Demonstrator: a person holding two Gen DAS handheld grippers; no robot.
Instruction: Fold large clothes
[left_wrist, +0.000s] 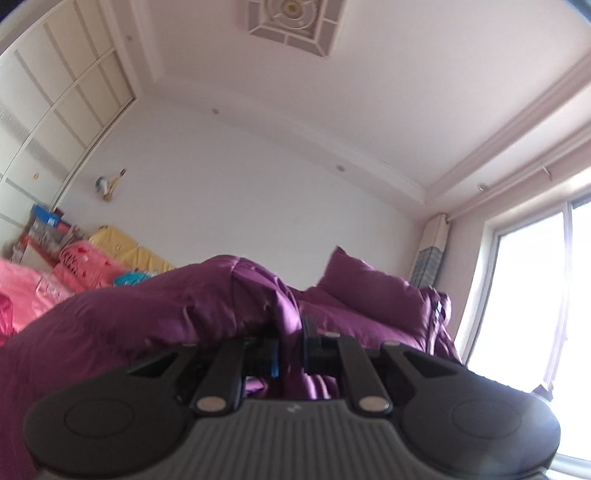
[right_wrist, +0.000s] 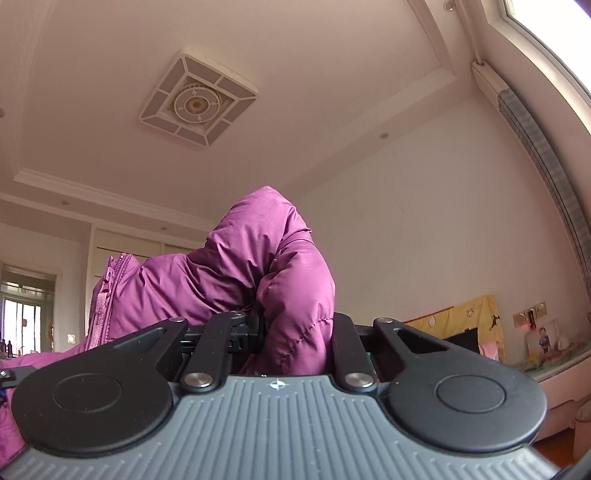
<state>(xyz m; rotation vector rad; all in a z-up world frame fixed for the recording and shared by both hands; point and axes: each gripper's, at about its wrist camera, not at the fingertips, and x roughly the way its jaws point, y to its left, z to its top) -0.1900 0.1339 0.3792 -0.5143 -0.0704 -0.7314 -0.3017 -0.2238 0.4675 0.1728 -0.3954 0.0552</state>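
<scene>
Purple padded coat (left_wrist: 155, 317) fills both wrist views, heaped on the bed with pink bedding (left_wrist: 26, 291) beyond. Left tool (left_wrist: 290, 350) is clenched on a fold of it; right tool (right_wrist: 295, 332) grips a quilted bunch, apparently a sleeve. Its zipper (right_wrist: 105, 291) shows alongside. Mid-fold, likely: next, carry both grips across together and lay the fabric flat.

Bunched purple padded jacket (right_wrist: 236, 273) (zipper exposed)
</scene>
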